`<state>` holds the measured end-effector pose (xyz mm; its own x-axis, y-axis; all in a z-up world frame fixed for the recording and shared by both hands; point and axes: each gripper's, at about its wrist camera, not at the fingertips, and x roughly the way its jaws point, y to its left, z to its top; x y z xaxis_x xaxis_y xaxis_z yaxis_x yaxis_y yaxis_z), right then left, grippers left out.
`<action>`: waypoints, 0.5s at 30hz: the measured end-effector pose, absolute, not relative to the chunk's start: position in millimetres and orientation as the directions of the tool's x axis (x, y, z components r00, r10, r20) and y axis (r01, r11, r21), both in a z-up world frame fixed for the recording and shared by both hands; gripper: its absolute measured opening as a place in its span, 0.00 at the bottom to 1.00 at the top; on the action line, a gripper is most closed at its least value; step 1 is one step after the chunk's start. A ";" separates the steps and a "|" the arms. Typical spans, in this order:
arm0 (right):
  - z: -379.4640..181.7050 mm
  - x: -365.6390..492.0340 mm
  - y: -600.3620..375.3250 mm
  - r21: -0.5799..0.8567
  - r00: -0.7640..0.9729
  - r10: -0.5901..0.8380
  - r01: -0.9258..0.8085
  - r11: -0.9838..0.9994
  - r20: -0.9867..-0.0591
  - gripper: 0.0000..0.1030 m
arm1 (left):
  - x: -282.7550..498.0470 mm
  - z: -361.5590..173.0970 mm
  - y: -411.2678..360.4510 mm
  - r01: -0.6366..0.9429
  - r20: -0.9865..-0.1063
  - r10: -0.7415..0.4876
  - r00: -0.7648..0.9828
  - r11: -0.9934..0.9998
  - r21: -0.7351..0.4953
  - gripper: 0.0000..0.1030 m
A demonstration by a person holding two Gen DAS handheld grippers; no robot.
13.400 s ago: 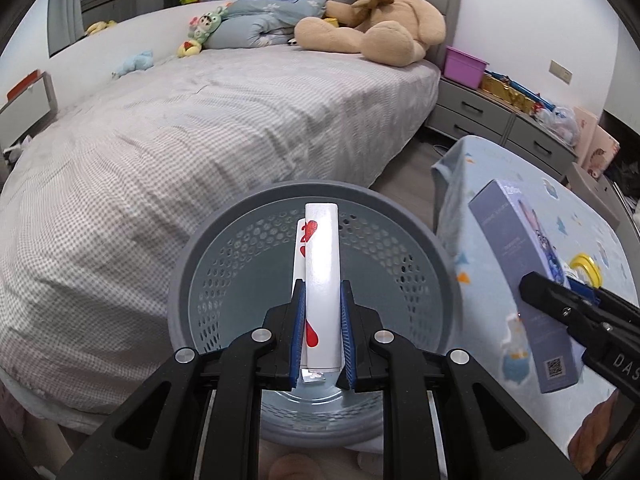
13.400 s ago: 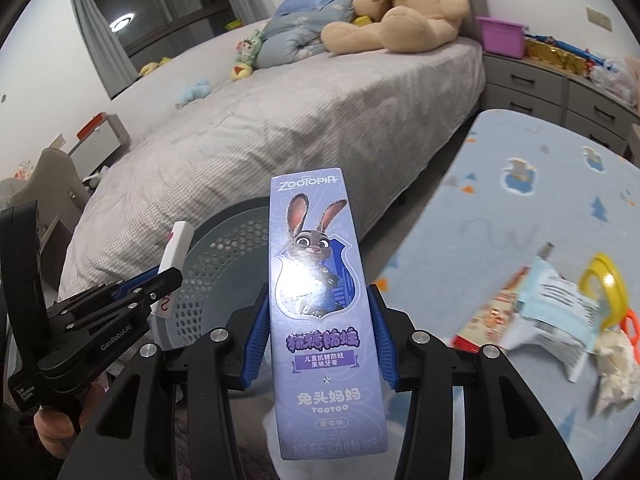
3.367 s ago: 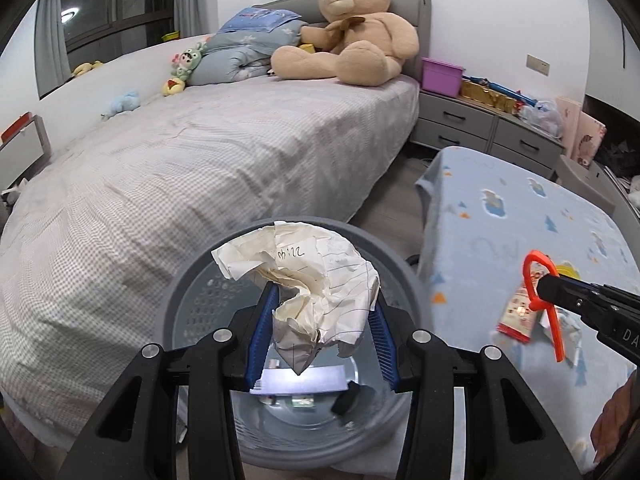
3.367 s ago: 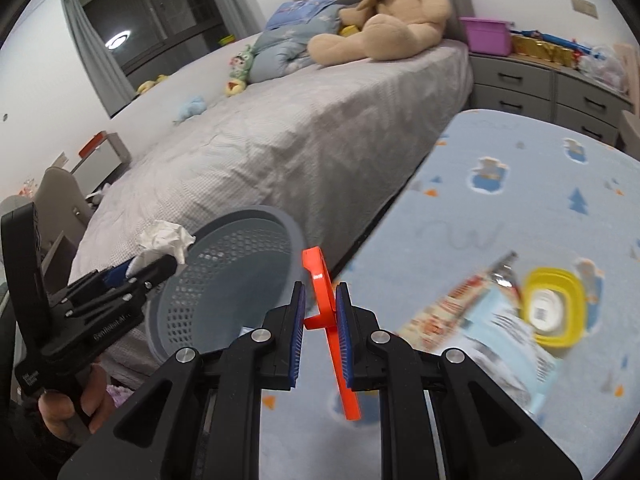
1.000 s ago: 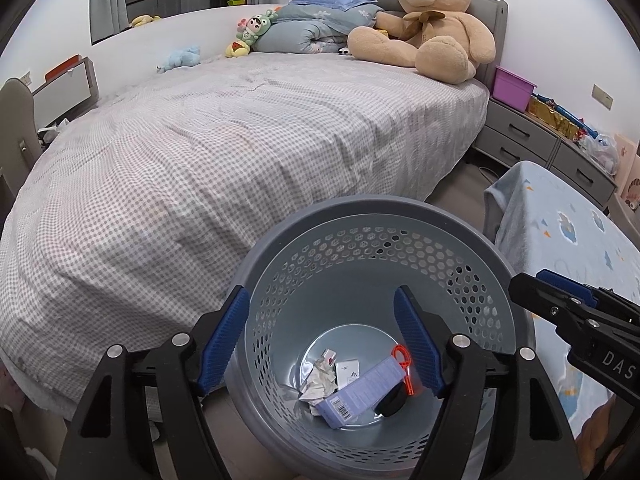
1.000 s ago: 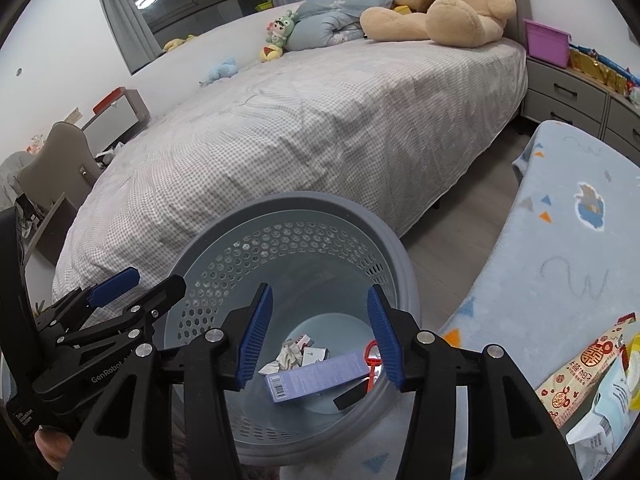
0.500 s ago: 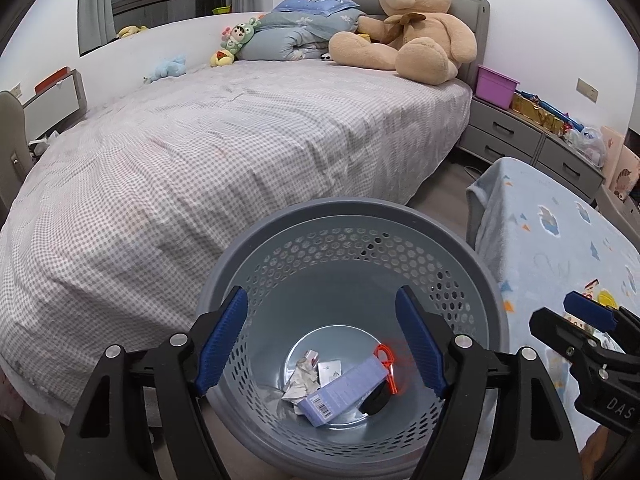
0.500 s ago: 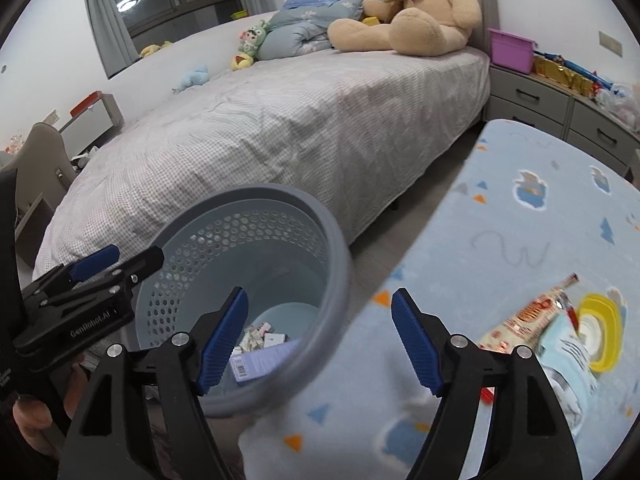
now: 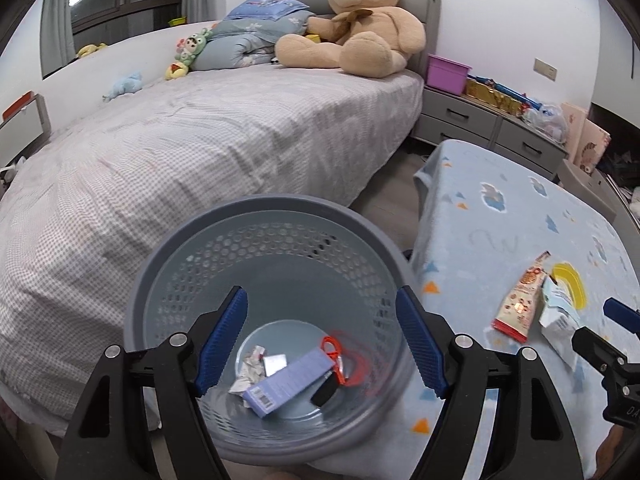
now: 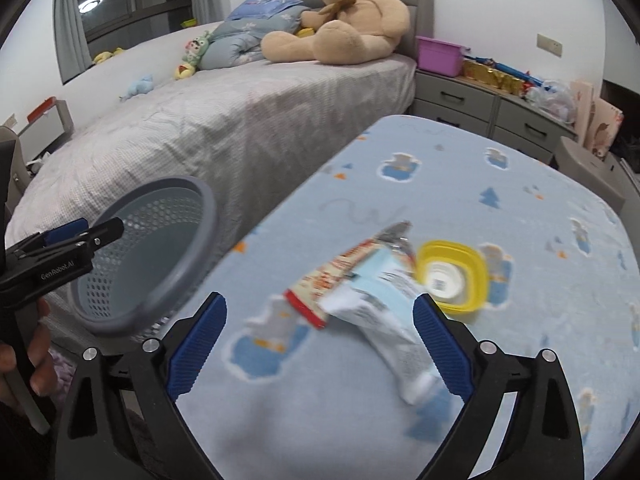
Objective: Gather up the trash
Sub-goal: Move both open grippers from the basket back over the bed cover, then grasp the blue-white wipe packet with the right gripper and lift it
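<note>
Grey perforated basket (image 9: pixel 168 280), pale-blue cartoon-print cloth (image 10: pixel 460 184), yellow lid (image 10: pixel 476 268).

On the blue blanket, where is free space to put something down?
The blanket is bare beyond the yellow lid and toward the bed. It is crowded where the red wrapper, white packet and lid lie together.

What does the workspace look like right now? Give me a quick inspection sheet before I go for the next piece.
Surface: blue patterned table cover, mostly bare.
Job's things: grey basket holds purple box, orange clip, paper scraps; on the cover lie red-and-white wrapper, white-blue packet, yellow lid.
Clutter: nothing seen.
Grippers: left gripper open over the basket, holding nothing; right gripper opening over the cover, nothing between the pads.
Cables: nothing seen.
Surroundings: bed, teddy bear, drawer unit.
</note>
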<state>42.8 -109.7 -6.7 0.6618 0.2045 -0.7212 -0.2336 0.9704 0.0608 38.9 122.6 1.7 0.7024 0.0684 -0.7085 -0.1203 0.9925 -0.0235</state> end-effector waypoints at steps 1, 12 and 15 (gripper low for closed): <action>-7.0 42.2 -116.9 0.057 0.663 0.197 -0.228 0.972 -0.722 0.93 | 38.6 1.2 117.1 -0.110 -0.710 0.059 0.702 0.994 -0.026 0.71; -29.2 52.6 -170.8 0.036 0.617 0.161 -0.209 0.977 -0.770 0.93 | 42.1 -8.9 65.6 -0.023 -0.724 0.016 0.690 1.000 0.001 0.71; -37.2 58.2 -174.1 0.044 0.603 0.171 -0.220 0.974 -0.779 0.93 | 46.0 -13.1 57.8 -0.015 -0.733 0.015 0.680 1.000 0.006 0.71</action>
<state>58.2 -174.1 -37.2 0.6033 0.1713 -0.7789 -0.2204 0.9744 0.0436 46.0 57.8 -13.1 0.6804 0.0152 -0.7327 -0.0155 0.9999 0.0064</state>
